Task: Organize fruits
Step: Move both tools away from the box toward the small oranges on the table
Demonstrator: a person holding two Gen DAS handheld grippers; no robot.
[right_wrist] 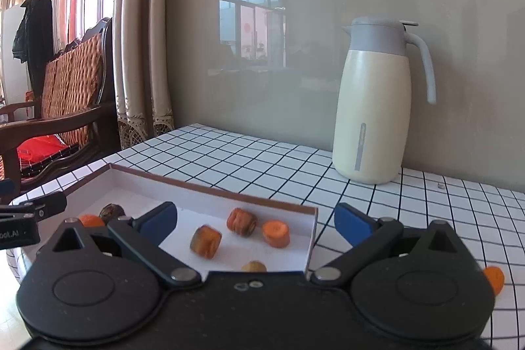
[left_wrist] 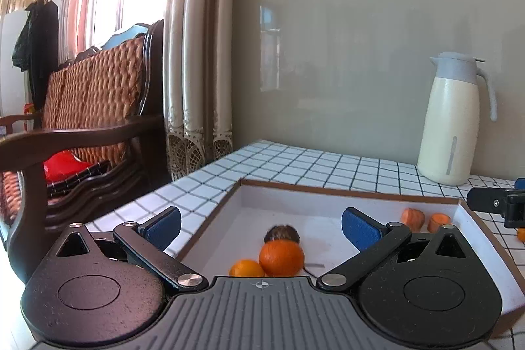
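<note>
Left wrist view: left gripper (left_wrist: 261,223) hovers spread above the box (left_wrist: 344,192).

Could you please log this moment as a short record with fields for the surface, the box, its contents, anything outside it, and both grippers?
surface: checked tablecloth
box: shallow white box, open top
in box: orange, small orange, dark fruit, carrot chunks
outside box: one orange piece on the cloth, right of the box
jug: cream jug near the wall
left gripper: open, empty, over the box
right gripper: open, empty, at the box's right end
</note>
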